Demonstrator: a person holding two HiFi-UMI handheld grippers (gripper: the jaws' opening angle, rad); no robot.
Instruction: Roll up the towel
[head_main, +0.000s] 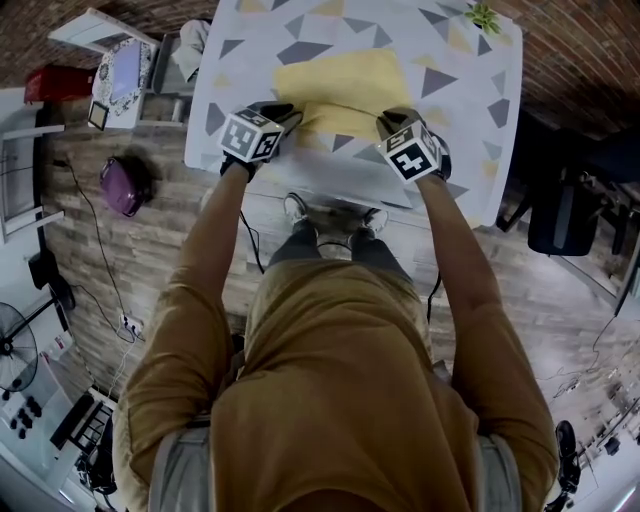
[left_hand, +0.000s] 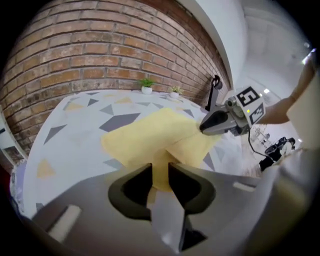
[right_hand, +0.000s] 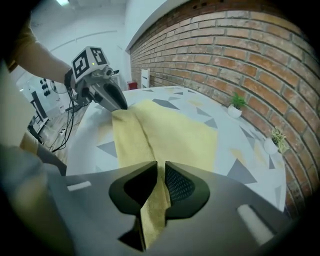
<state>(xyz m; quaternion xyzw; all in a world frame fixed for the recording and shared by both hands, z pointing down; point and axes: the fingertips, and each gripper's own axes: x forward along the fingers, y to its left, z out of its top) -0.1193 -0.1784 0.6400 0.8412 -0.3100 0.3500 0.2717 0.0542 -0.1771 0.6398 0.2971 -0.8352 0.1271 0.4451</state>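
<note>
A: Towels?
B: One towel (head_main: 345, 92), yellow, spread on the desk (head_main: 460, 150), near edge folded over.
A: Tools?
B: Two. Left tool (head_main: 285, 115) pinches the near-left corner, right tool (head_main: 390, 124) pinches the near-right.
A: Else?
B: Two plants (left_hand: 146, 86), far desk edge, by the wall (left_hand: 100, 45).
</note>
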